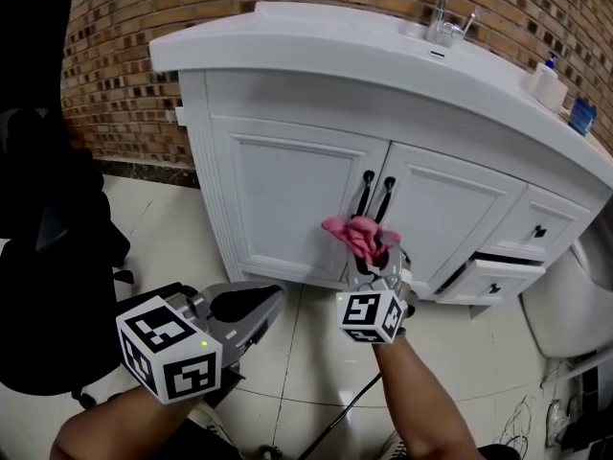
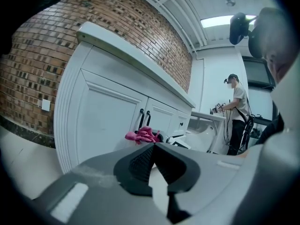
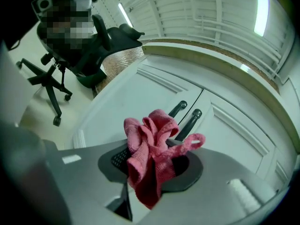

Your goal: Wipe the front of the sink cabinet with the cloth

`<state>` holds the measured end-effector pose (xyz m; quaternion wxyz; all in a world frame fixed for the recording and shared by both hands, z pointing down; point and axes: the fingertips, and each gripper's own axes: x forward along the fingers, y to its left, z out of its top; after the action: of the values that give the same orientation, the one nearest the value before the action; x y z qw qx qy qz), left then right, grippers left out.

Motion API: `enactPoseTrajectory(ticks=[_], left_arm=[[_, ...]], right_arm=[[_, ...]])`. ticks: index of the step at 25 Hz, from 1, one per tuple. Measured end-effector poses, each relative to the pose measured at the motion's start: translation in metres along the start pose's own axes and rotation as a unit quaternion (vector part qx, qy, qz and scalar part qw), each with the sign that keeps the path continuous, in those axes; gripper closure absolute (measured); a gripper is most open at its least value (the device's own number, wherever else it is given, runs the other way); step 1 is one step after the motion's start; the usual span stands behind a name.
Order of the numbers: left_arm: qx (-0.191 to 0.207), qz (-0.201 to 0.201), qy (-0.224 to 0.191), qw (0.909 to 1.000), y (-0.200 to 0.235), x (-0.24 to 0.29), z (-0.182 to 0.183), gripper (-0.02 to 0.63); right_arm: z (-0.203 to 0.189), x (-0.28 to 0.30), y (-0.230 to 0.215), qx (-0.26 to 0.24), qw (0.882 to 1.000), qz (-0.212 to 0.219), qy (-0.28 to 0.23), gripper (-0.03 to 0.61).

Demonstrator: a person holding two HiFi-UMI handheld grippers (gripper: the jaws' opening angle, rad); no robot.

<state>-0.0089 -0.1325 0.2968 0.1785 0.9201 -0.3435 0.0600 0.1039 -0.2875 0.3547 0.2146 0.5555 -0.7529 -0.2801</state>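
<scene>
Two grippers are working in front of the white cabinet (image 1: 287, 195). The right gripper (image 1: 375, 264) is pinching a pink cloth (image 1: 356, 233), its jaws closed on the bunched fabric, which is spilling out above them. The cloth is sitting just before the black handles (image 1: 365, 192) where the two doors meet; whether it is touching the doors is hard to tell. The left gripper (image 1: 271, 301) is hovering lower and to the left, over the tiled floor (image 1: 316, 353), jaws pressed together with nothing between them. A drawer (image 1: 493, 281) low on the right is standing partly open, and a black chair (image 1: 43, 218) is standing at the left
</scene>
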Motion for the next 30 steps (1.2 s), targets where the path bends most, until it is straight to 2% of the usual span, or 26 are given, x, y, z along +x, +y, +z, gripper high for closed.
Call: enactPoseTrajectory(ticks=[3,7,11,17,30], left_arm=[[-0.005,0.001,0.006,1.0000,0.000,0.001,-0.004,0.609],[-0.007,-0.006,0.002,1.0000,-0.002,0.003,-0.002,0.609],[-0.009,-0.006,0.003,0.9999,0.002,0.001,-0.002,0.609],[-0.015,-0.008,0.003,0.9998,0.004,0.000,-0.004,0.609],[-0.020,-0.009,0.008,0.9997,0.012,-0.004,-0.007,0.609]], right_arm=[[-0.001,0.006,0.004,-0.006,1.000,0.001,0.000,0.436],[-0.018,0.013,0.003,0.037,0.999,0.005,0.009,0.437],[-0.019,0.014,0.002,0.045,0.999,-0.006,0.001,0.439],[-0.023,0.015,0.008,0.026,0.999,-0.018,-0.008,0.439],[-0.075,0.019,0.061,0.016,0.999,0.027,0.032,0.439]])
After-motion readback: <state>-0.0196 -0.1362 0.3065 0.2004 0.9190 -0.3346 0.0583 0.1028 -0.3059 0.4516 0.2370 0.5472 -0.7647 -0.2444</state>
